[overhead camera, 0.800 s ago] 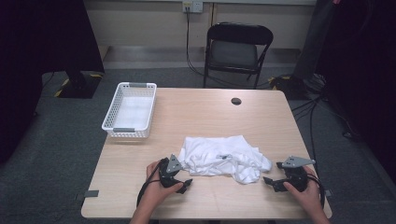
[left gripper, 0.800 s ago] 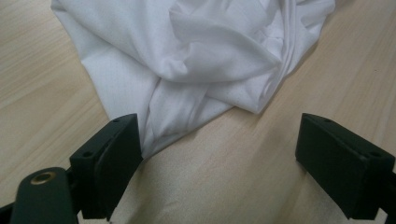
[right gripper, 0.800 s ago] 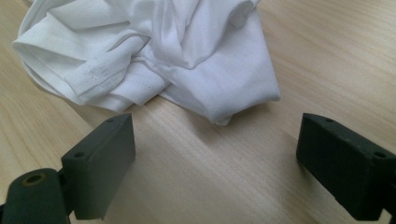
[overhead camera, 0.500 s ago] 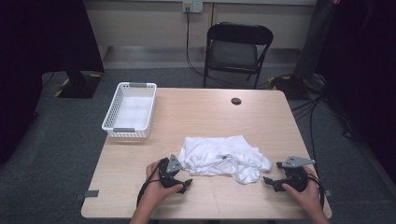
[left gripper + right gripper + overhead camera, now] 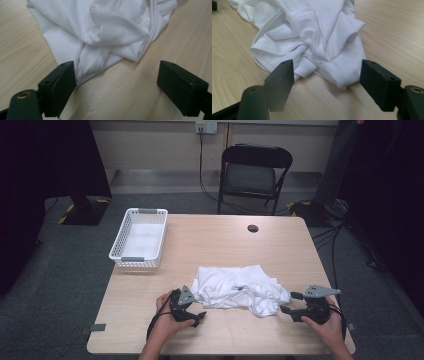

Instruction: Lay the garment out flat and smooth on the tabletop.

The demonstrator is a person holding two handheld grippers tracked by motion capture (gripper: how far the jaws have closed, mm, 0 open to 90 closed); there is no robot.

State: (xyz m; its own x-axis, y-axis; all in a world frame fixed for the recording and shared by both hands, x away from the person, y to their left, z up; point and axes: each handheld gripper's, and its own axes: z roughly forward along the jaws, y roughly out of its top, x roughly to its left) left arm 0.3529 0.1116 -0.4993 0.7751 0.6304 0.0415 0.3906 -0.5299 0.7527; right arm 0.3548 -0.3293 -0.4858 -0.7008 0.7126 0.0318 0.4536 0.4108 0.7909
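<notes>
Almost nothing is changing since a moment ago: both hands are staying in place. The left gripper [image 5: 198, 314] and right gripper [image 5: 286, 309] are waiting released, the crumpled white garment [image 5: 239, 287] lying between them, just ahead of each, ungrasped. The wooden table [image 5: 220, 240] is carrying a white basket [image 5: 139, 237] farther away; a black chair [image 5: 252, 172] is standing behind.

Grey carpet floor [image 5: 60, 285] surrounding light wood counter [image 5: 220, 245]. Black folding chair [image 5: 254, 175] standing beyond its far edge, cables [image 5: 330, 215] trailing beside. Beige wall [image 5: 150, 142] running behind, outlet [image 5: 206, 126] showing; dark curtains [image 5: 45, 165] hanging both sides.
</notes>
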